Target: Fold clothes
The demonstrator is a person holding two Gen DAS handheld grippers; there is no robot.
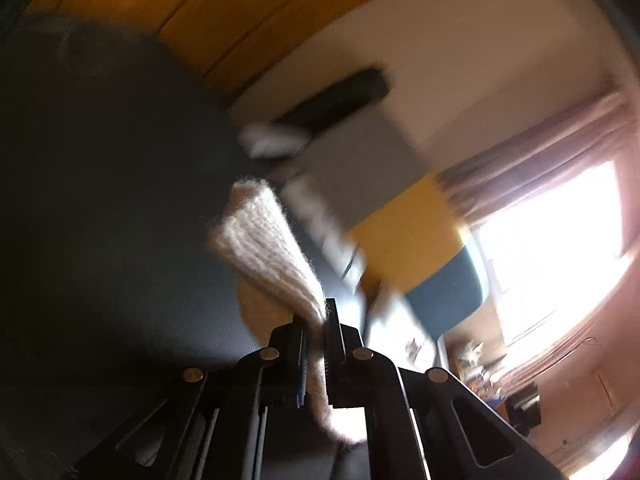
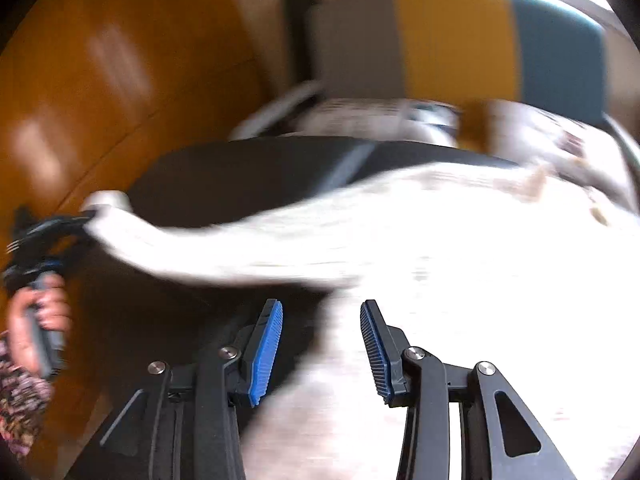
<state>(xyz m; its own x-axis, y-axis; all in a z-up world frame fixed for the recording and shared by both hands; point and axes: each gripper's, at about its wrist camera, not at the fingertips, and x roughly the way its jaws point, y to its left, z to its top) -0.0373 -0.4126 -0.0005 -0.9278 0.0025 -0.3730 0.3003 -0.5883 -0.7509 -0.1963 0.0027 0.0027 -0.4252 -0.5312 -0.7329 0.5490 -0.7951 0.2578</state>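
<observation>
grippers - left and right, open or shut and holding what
Left gripper: shut on the white knit garment.
Right gripper: open, holding nothing, over the garment.

Motion blur smears the striped chair back (image 2: 460, 40) and the clutter (image 2: 380, 116) beneath it beyond telling. My white knit garment (image 2: 440, 240) glares out and runs off the right wrist view's edge. My left claw (image 1: 316, 344) hides the fabric it pinches.

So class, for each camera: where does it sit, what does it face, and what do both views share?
Left wrist: sits on the left gripper, looks along its fingers shut on the white knit sleeve, over the dark table.
Right wrist: sits on the open right gripper, faces the sweater; shows the person's hand on the left gripper.
Shared: sweater, table, striped chair.
</observation>
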